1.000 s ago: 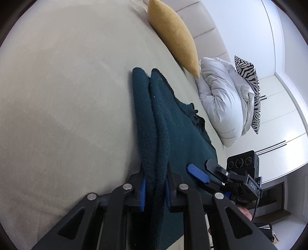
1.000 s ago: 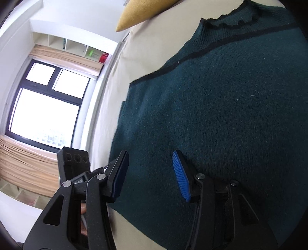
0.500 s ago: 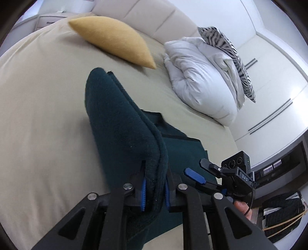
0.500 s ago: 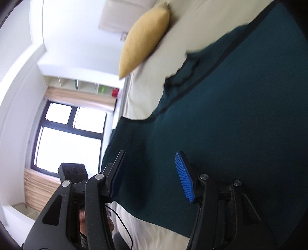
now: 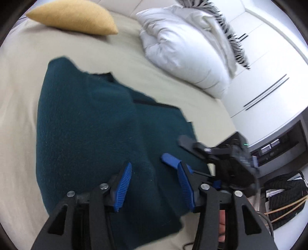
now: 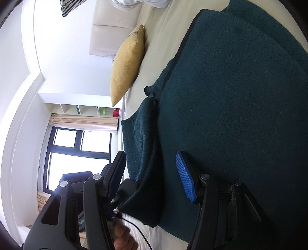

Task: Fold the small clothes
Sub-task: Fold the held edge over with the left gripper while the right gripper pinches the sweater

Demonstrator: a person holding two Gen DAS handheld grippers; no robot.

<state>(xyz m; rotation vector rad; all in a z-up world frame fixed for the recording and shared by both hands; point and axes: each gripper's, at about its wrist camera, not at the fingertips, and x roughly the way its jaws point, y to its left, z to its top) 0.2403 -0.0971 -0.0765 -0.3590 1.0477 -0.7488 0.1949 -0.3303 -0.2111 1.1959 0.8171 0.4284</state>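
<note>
A dark teal knit sweater (image 5: pixel 92 130) lies on the beige bed, its left part folded over the body. My left gripper (image 5: pixel 154 180) is open just above its near edge, with nothing between the blue pads. My right gripper (image 6: pixel 152 173) is open over the same sweater (image 6: pixel 231 96); it also shows in the left wrist view (image 5: pixel 215 153) at the right. The sweater's black-trimmed neckline (image 6: pixel 152 94) shows at the fold.
A mustard cushion (image 5: pixel 73 17) and a white duvet (image 5: pixel 184 44) with a zebra pillow (image 5: pixel 229 28) lie at the head of the bed. White wardrobes (image 5: pixel 265 80) stand to the right. A window (image 6: pixel 77 153) shows in the right wrist view.
My left gripper carried the sweater's edge over to the right, then opened and let it drop onto the body. The right gripper stayed open and tilted over the sweater.
</note>
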